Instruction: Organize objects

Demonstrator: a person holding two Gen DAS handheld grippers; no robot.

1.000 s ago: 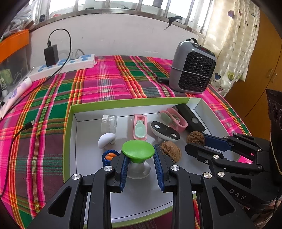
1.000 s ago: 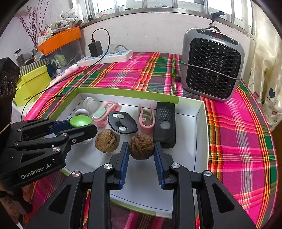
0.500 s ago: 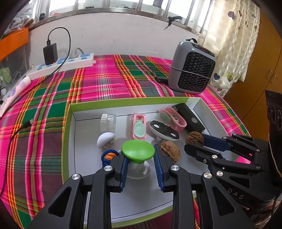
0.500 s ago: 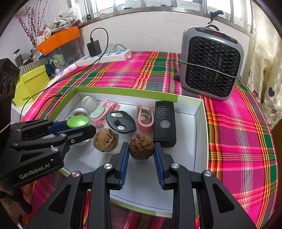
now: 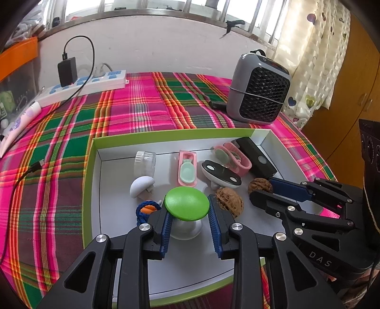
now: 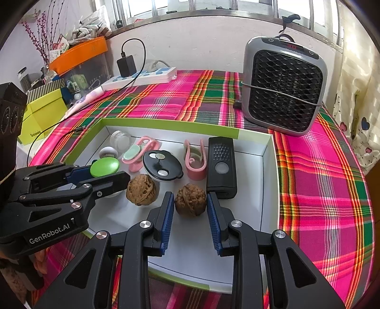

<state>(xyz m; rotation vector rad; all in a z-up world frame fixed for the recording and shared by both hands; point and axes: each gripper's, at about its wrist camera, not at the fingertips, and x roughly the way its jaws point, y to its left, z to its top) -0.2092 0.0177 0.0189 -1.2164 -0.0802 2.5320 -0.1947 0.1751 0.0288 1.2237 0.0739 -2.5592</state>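
left gripper (image 5: 188, 219): jaws narrow, either side of green-topped knob (image 5: 187, 205); looks gripped, contact not certain
right gripper (image 6: 190, 209): jaws narrow around walnut (image 6: 190, 199), small gaps visible, not clamped
where: both inside white tray (image 6: 267, 166), near front
second walnut (image 6: 141, 189): loose, between grippers
progress: judged early; tray items jumbled, nothing sorted

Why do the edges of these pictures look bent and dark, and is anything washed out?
Left wrist view: the fisheye lens bows the tray rim and blackens the corners; the window is blown out white. Right wrist view: same curving, the heater leans outward, and daylight glares off the tray floor; the walnut stays sharp.
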